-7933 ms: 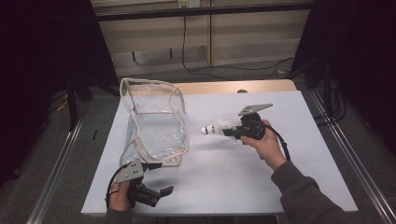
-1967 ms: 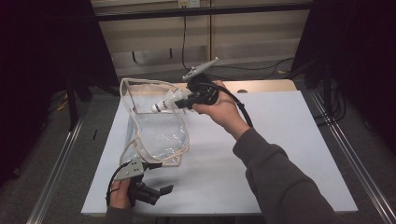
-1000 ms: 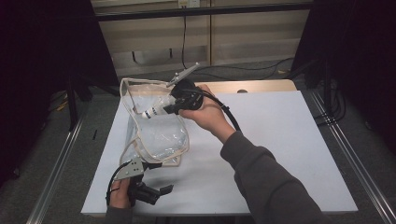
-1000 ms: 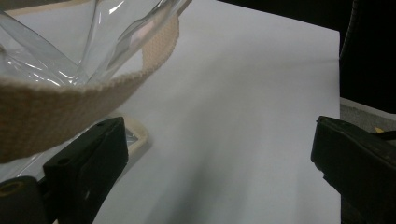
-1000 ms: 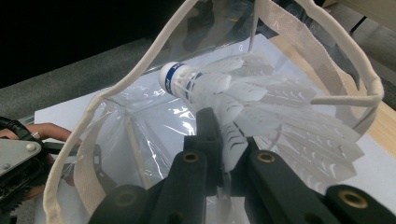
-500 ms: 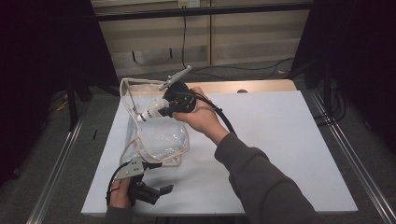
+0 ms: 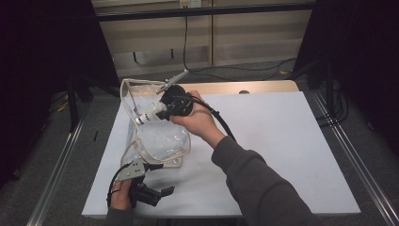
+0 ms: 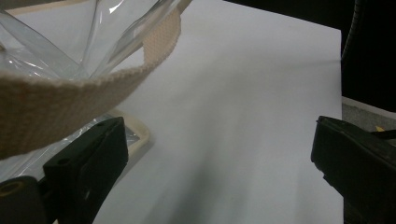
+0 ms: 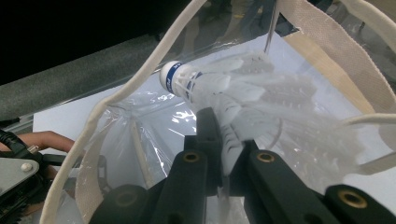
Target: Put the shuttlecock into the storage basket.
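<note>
The right gripper is pinching a shuttlecock by its feathers, holding it at the mouth of the clear bag on the worktop. Best to lower it well past the rim before releasing — the left gripper, fingers wide and holding nothing, is resting near the bag's corner.

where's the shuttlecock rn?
High view, left of centre: the shuttlecock is clamped in the right gripper over the open mouth of the clear bag, cork end pointing left; not let go yet.

White shuttlecock, blue-banded cork forward, seemingly just inside the clear cream-trimmed bag's mouth.
</note>
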`<state>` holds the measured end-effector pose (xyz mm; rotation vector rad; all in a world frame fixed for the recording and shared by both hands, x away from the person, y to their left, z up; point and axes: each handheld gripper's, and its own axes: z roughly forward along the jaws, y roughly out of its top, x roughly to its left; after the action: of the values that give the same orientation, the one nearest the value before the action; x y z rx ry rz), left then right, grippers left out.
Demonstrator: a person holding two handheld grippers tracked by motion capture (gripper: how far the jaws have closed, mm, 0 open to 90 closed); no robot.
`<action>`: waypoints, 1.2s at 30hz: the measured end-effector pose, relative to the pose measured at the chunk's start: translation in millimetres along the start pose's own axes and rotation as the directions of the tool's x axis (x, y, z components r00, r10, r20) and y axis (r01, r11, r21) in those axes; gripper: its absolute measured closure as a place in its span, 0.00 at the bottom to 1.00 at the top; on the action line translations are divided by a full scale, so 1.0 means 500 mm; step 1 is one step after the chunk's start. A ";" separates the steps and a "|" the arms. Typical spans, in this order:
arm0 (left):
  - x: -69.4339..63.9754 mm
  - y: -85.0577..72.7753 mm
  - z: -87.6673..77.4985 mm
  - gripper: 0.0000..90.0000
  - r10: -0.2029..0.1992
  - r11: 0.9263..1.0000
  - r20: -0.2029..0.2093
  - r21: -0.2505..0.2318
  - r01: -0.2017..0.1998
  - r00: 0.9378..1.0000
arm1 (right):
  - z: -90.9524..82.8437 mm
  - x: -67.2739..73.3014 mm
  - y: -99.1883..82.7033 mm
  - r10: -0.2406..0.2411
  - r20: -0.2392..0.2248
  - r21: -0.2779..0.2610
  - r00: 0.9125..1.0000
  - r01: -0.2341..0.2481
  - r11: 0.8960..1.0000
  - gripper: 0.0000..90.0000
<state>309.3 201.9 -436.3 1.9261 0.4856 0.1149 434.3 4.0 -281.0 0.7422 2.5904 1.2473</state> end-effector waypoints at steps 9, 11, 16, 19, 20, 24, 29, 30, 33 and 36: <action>0.000 0.000 -0.001 0.04 0.004 1.000 0.001 0.004 -0.004 1.000 | 0.013 0.001 -0.002 0.000 0.012 0.015 1.000 -0.001 1.000 0.98; 0.000 0.000 -0.001 0.04 0.004 1.000 0.001 0.004 -0.004 1.000 | 0.016 0.001 -0.003 0.002 0.014 0.017 1.000 -0.002 1.000 0.98; 0.000 0.000 -0.001 0.04 0.004 1.000 0.001 0.002 -0.004 1.000 | 0.025 0.000 -0.006 0.005 0.020 0.028 1.000 -0.006 1.000 0.98; 0.000 0.001 -0.001 0.04 0.004 1.000 0.001 0.002 -0.004 1.000 | 0.031 0.002 -0.007 -0.002 0.026 0.038 1.000 0.001 0.999 0.98; 0.000 0.000 -0.001 0.04 0.005 1.000 0.001 0.003 -0.005 1.000 | 0.033 0.002 -0.008 -0.002 0.025 0.038 1.000 0.001 0.999 0.98; 0.000 0.000 0.000 0.04 0.001 1.000 0.003 -0.001 -0.001 1.000 | 0.042 0.005 -0.010 0.001 0.029 0.044 1.000 -0.002 0.999 0.98; 0.000 0.000 0.001 0.04 0.003 1.000 0.004 0.001 -0.003 1.000 | 0.054 0.007 -0.013 0.012 0.030 0.051 0.999 -0.013 0.999 0.98; -0.001 0.000 0.001 0.04 0.002 1.000 0.004 -0.001 -0.002 1.000 | 0.056 0.007 -0.013 0.012 0.032 0.055 0.999 -0.014 0.998 0.98; -0.001 0.000 0.001 0.04 0.003 1.000 0.004 0.002 -0.003 1.000 | 0.063 0.007 -0.016 0.016 0.037 0.062 0.999 -0.018 0.998 0.98; -0.001 0.000 0.001 0.04 0.005 1.000 0.005 0.004 -0.005 1.000 | 0.070 0.007 -0.018 0.021 0.037 0.061 0.999 -0.023 0.998 0.98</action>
<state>309.2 201.2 -436.4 1.9309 0.4778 0.1127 440.5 25.2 -309.9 0.7993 2.6085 1.1539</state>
